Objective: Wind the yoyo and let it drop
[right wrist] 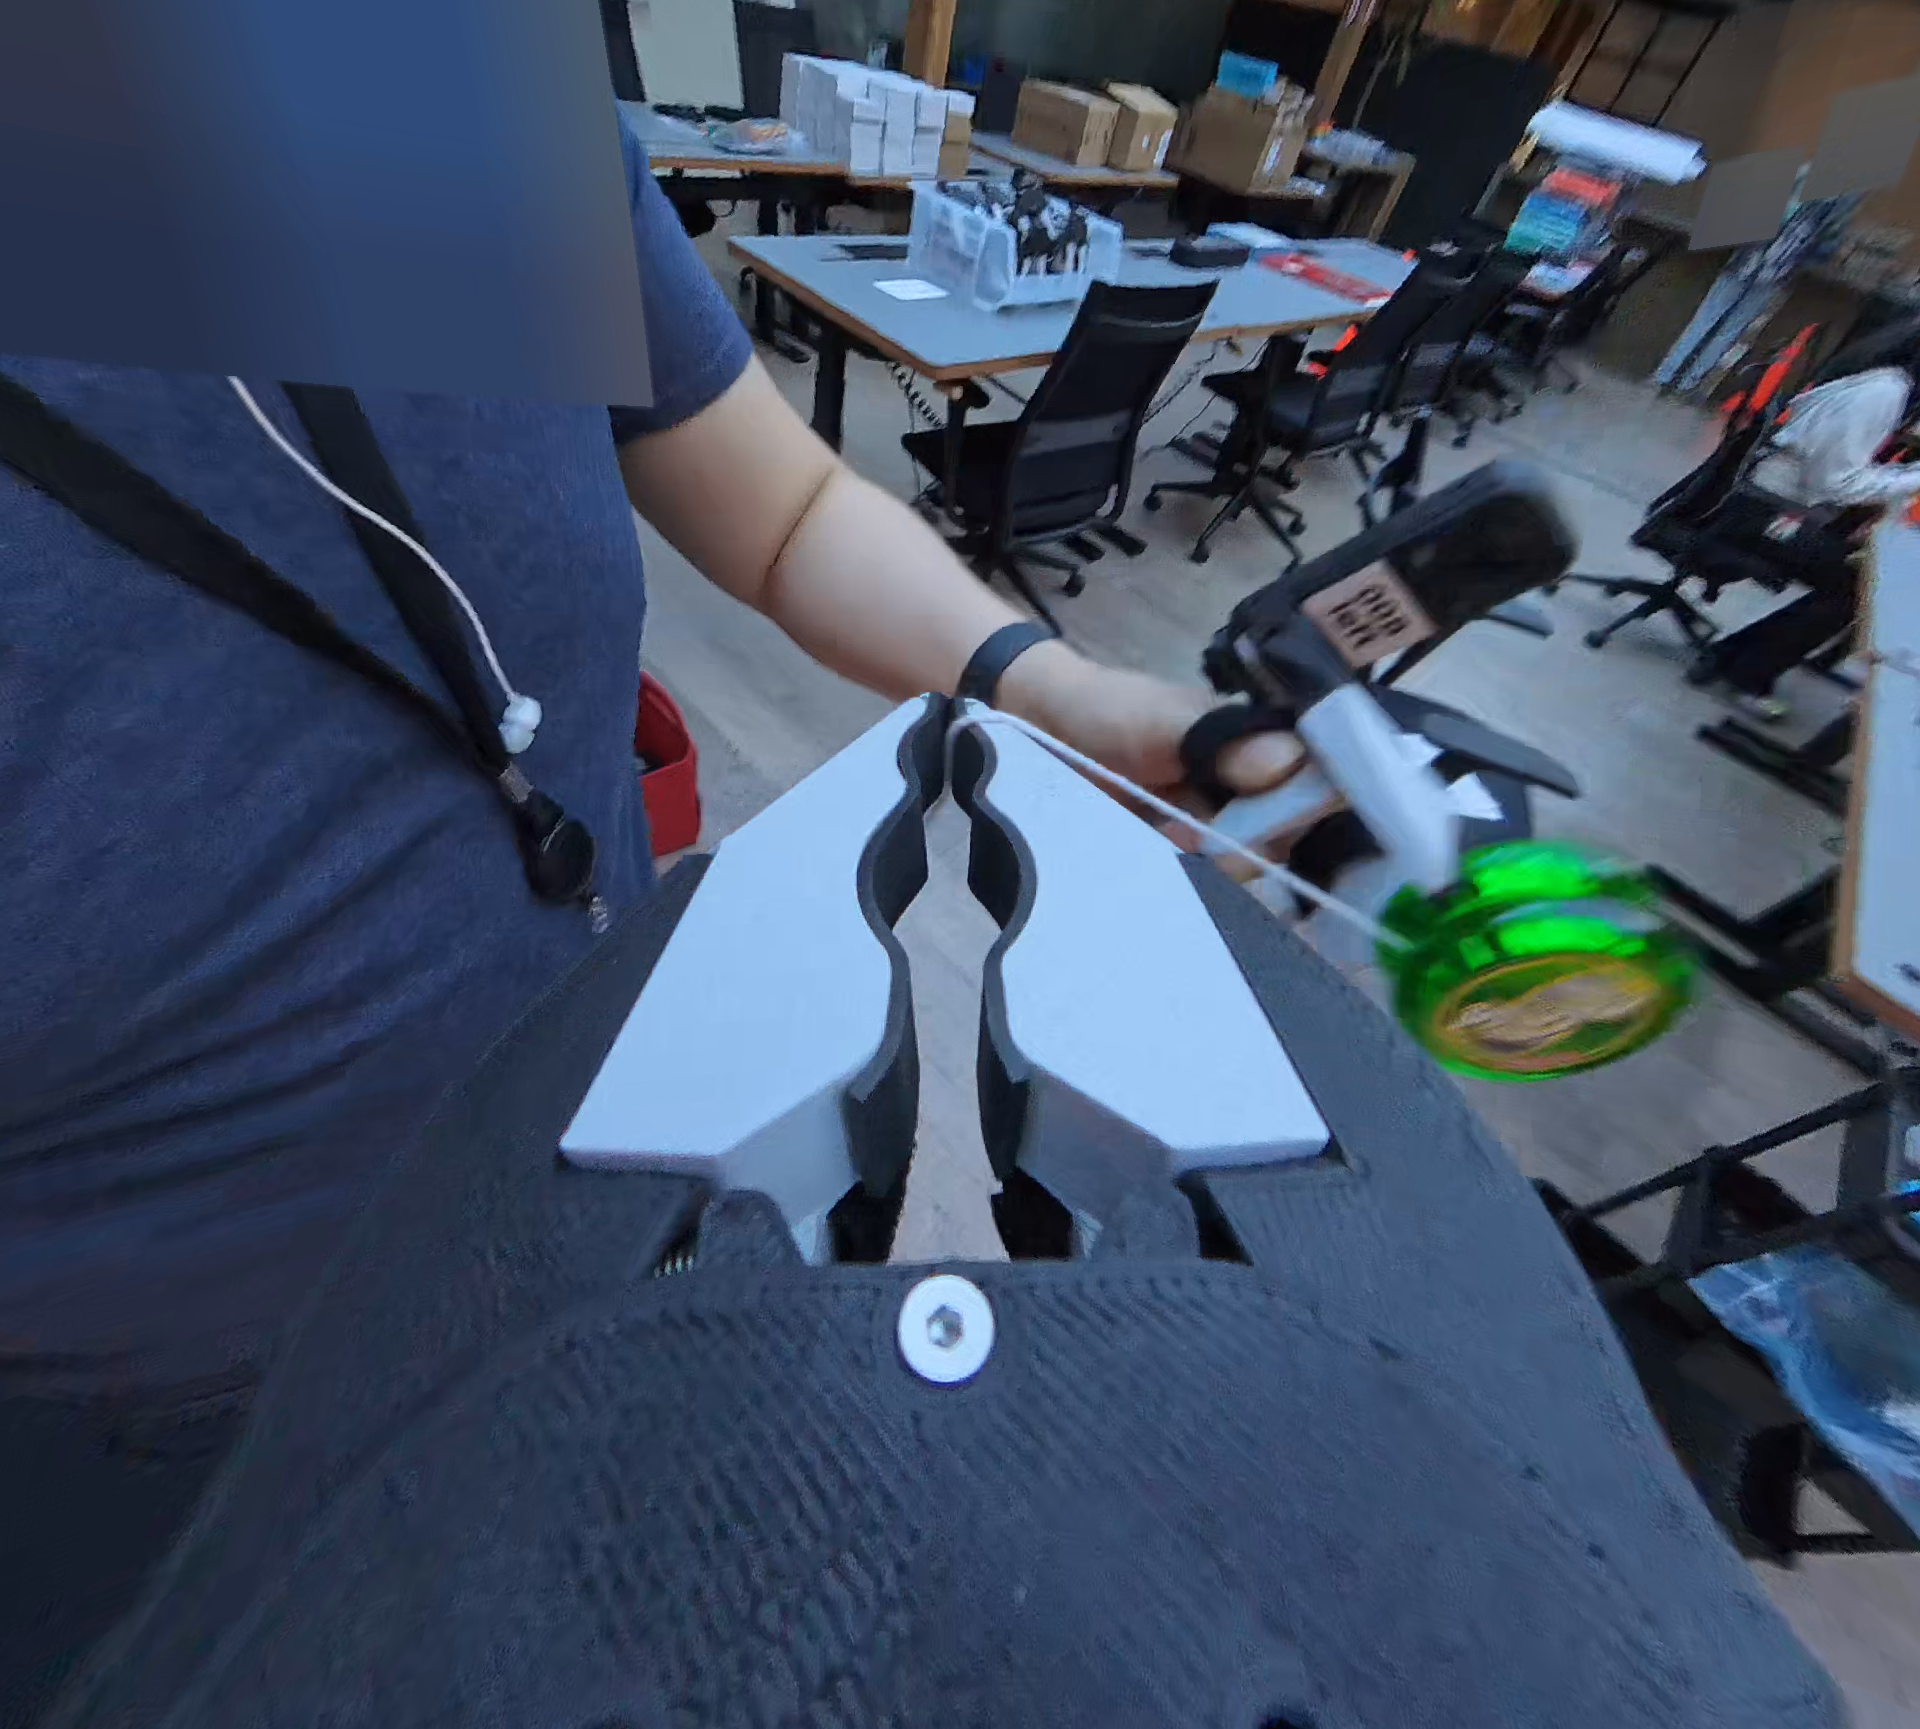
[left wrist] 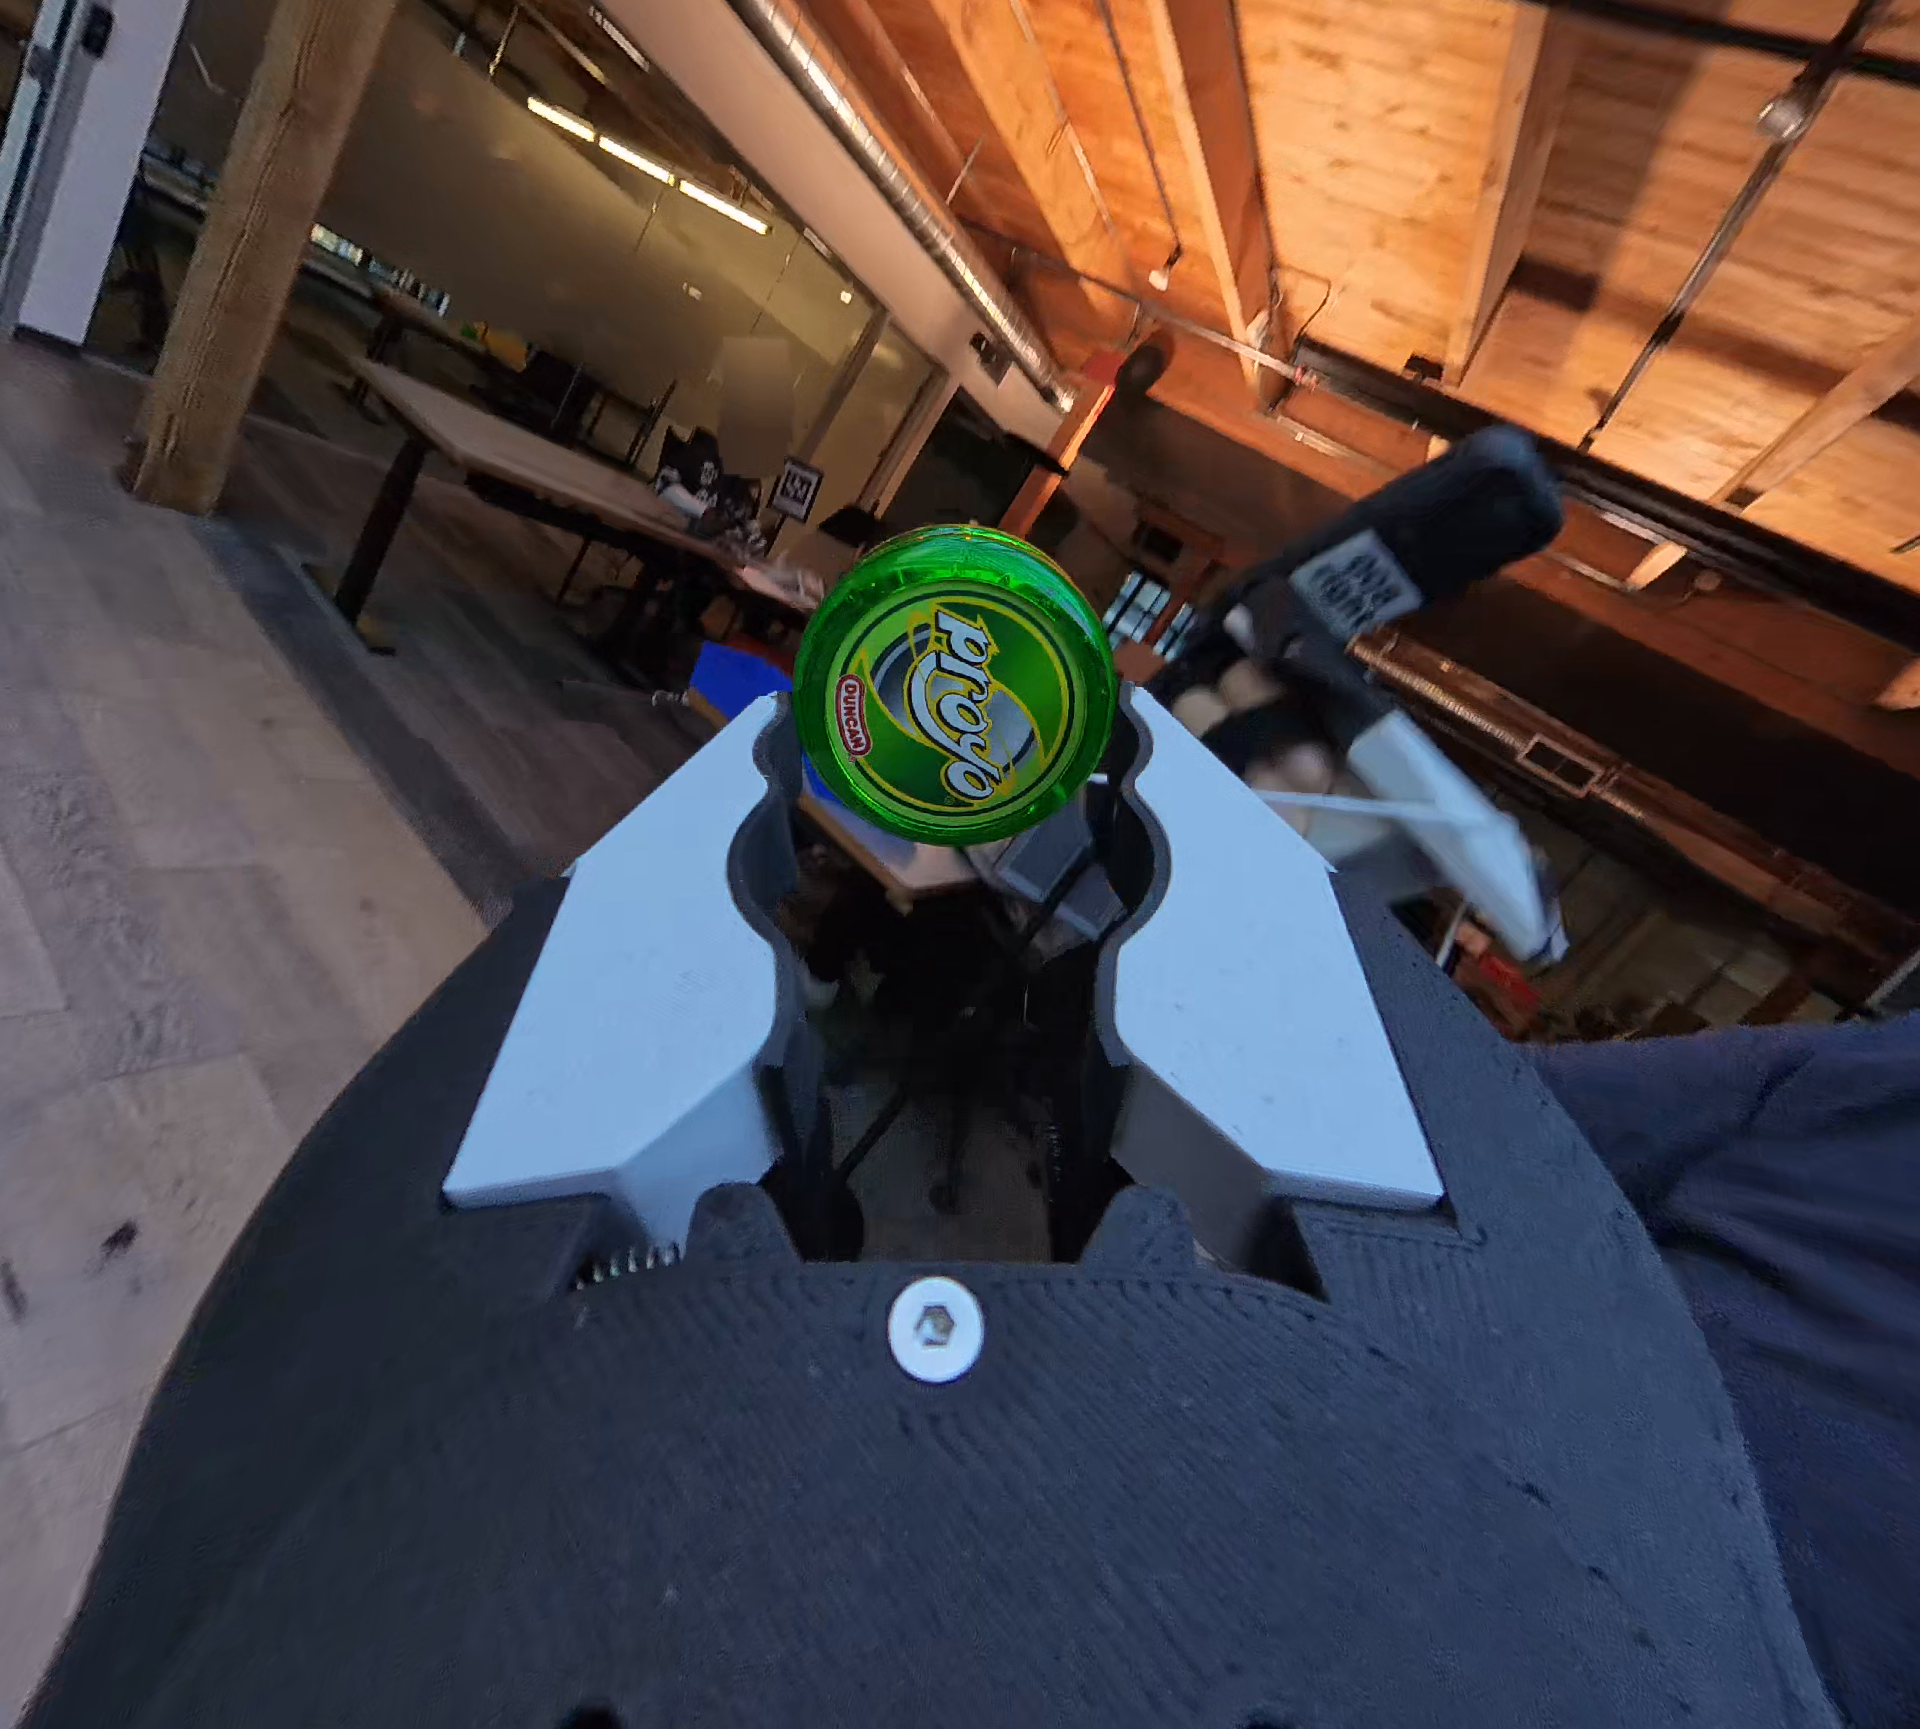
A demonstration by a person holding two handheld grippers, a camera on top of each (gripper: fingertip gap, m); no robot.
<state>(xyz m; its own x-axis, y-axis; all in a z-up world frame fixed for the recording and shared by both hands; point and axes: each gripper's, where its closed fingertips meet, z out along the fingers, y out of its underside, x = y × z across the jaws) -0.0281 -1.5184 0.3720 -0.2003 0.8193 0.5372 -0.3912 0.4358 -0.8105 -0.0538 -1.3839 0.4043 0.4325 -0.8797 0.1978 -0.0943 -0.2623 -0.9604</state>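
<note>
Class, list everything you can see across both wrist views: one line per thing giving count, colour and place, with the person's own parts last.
yoyo: one, translucent green, clamped at the left hand-held gripper's tips
string: one, white, running from the right hand-held gripper's tips to the yoyo
tables: several, grey tops, behind the person
office chairs: several, black, around the tables
cardboard boxes: a few, brown, on a far table
wooden post: one, pale wood, left of the left wrist view
ceiling beams: many, orange-brown wood, overhead
lanyard: one, black, on the person's chest
wristband: one, black, on the wrist
left hand-held gripper: one, black and white, shut on yoyo
right hand-held gripper: one, black and white, shut on string
</note>
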